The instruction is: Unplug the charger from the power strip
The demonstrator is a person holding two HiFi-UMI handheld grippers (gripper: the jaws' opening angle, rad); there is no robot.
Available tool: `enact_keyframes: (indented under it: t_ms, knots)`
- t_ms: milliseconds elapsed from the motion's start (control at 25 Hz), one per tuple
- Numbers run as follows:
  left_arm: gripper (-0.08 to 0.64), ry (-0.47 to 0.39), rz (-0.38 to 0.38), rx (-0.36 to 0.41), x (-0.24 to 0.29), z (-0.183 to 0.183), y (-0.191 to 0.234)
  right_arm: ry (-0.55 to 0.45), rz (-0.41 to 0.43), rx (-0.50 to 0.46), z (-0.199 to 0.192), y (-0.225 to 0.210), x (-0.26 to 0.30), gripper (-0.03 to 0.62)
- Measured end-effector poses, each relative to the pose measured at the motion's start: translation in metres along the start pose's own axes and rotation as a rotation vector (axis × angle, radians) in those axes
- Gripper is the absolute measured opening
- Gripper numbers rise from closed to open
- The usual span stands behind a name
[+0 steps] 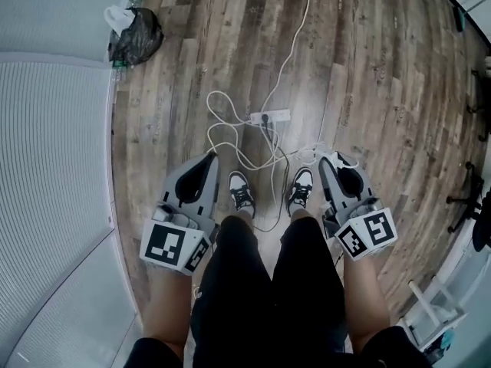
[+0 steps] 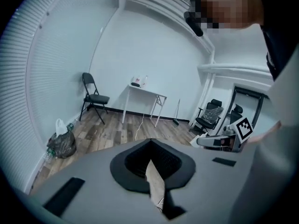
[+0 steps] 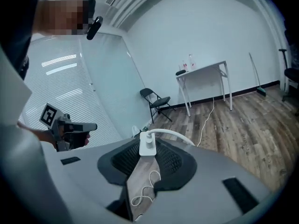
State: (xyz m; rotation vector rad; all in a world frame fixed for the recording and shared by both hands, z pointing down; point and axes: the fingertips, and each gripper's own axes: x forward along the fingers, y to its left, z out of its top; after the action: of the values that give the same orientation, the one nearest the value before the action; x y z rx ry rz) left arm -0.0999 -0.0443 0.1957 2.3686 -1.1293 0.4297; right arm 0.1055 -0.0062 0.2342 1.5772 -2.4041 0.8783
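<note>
Your left gripper (image 2: pixel 150 160) is clenched empty, and the charger (image 3: pixel 146 143) grasped in your right gripper (image 3: pixel 148 154) may slip if its cable (image 3: pixel 172 133) snags near the power strip (image 1: pixel 270 116).

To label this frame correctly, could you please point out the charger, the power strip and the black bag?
charger (image 3: pixel 147 144), right gripper view, on its white body.
power strip (image 1: pixel 270 116), head view, on the middle of its white casing.
black bag (image 1: pixel 136 37), head view, on its dark bulging side.
</note>
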Motion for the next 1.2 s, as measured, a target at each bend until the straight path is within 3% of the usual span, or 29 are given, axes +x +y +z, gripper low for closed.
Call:
enact_keyframes:
  t_ms: [320, 520, 920, 1200]
  knots:
    - [0.018, -0.065, -0.108, 0.113, -0.132, 0.114, -0.041, -0.159, -0.089, -0.046, 0.134, 0.11, -0.103, 0.108]
    - [0.018, -0.13, -0.134, 0.129, -0.174, 0.156, -0.064, -0.219, -0.053, -0.141, 0.192, 0.164, -0.15, 0.109]
    - [0.018, -0.222, -0.158, 0.156, -0.244, 0.193, -0.178, -0.306, -0.014, -0.204, 0.22, 0.202, -0.268, 0.109]
    - [0.019, -0.312, -0.178, 0.211, -0.293, 0.186, -0.271, -0.362, -0.011, -0.242, 0.193, 0.211, -0.364, 0.109]
